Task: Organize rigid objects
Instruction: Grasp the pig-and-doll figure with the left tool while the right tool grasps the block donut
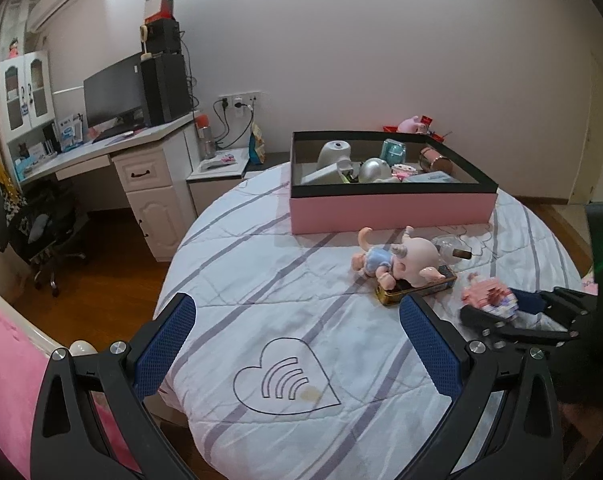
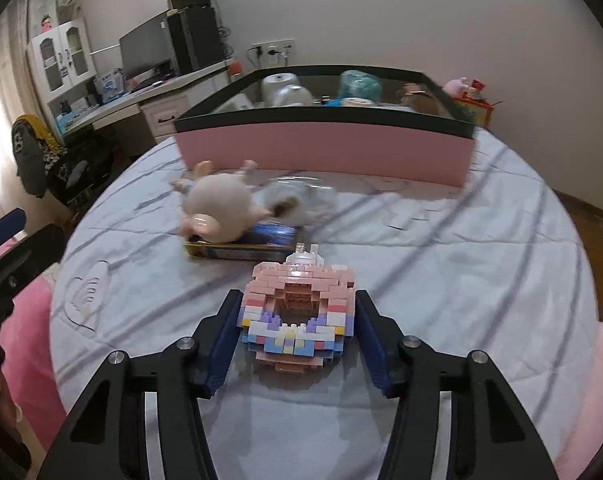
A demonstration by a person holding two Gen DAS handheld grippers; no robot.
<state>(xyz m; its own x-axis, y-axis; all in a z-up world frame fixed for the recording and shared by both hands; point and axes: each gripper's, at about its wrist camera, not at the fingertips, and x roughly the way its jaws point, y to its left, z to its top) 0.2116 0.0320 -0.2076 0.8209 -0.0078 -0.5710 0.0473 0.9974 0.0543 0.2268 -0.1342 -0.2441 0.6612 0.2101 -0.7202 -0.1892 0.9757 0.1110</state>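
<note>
My right gripper (image 2: pixel 297 312) is shut on a pink brick-built model (image 2: pixel 299 312), holding it by both sides just above the bed cover; it also shows in the left wrist view (image 1: pixel 487 298). My left gripper (image 1: pixel 297 320) is open and empty over the cover. A pink doll figure (image 1: pixel 397 260) lies on a flat gold-edged tin (image 1: pixel 417 290), with a clear glass bottle (image 1: pixel 451 248) beside it. Behind them stands a pink box with a black rim (image 1: pixel 389 208) holding several objects.
The round bed has a striped white cover (image 1: pixel 261 280). A desk with monitor and computer tower (image 1: pixel 141 92) stands at the left, with a chair (image 1: pixel 41 224) beside it. Pink bedding (image 1: pixel 5 360) lies at the near left. Toys (image 2: pixel 473 96) sit behind the box.
</note>
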